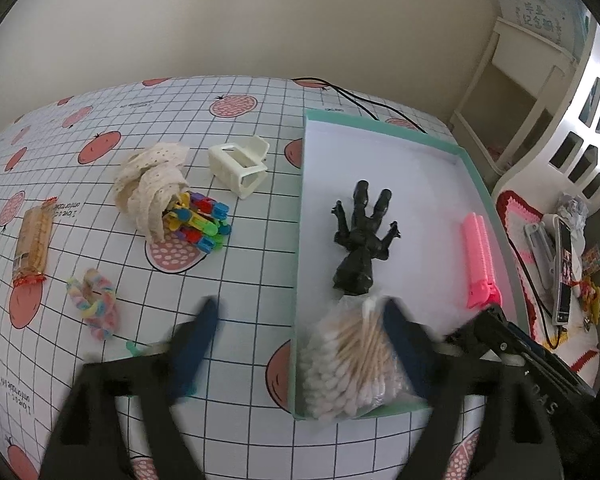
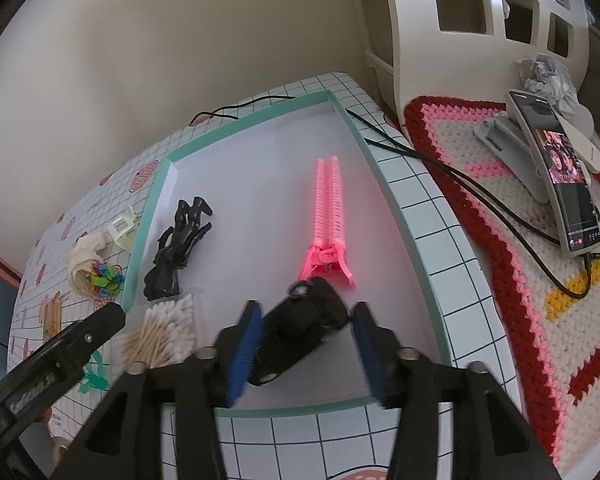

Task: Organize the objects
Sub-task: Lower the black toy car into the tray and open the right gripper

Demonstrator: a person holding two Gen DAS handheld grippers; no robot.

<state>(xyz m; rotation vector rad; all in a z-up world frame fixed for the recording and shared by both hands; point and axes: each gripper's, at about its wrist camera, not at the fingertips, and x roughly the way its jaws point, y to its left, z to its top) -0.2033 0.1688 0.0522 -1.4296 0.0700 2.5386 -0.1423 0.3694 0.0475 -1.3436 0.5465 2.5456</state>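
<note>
1. My left gripper [image 1: 296,344] sits at the bottom of the left wrist view, jaws spread wide and gripping nothing; one blue pad hangs over the tablecloth, the other over the near corner of the tray [image 1: 300,216].
2. Beside that pad lies one clear bag of cotton swabs [image 1: 352,364], wooden stems bunched, white tips fanned out, tucked into the tray's near corner.
3. My right gripper [image 2: 304,344] is at the bottom centre of the right wrist view, jaws apart. One black toy car [image 2: 300,332] lies between the pads; the left pad looks to touch it, the right pad stands clear.
4. Just past the car lies one pink hair clip [image 2: 327,220], long and ridged, pointing up the frame.
5. One black figure [image 1: 360,240] lies flat in the tray's middle.
6. So four things are in the tray; its far half is bare white floor.
7. Left of the tray on the tablecloth [image 1: 100,360] I count six: a pastel twisted ring [image 1: 94,304], a small green piece [image 1: 134,347], a wrapped biscuit pack [image 1: 34,240], a lace roll [image 1: 152,188], a heap of coloured clips [image 1: 198,220] and a white hair claw [image 1: 240,164].
8. The tray's teal rim runs close to the table's right edge; a black cable [image 2: 440,160] trails past its far corner.
</note>
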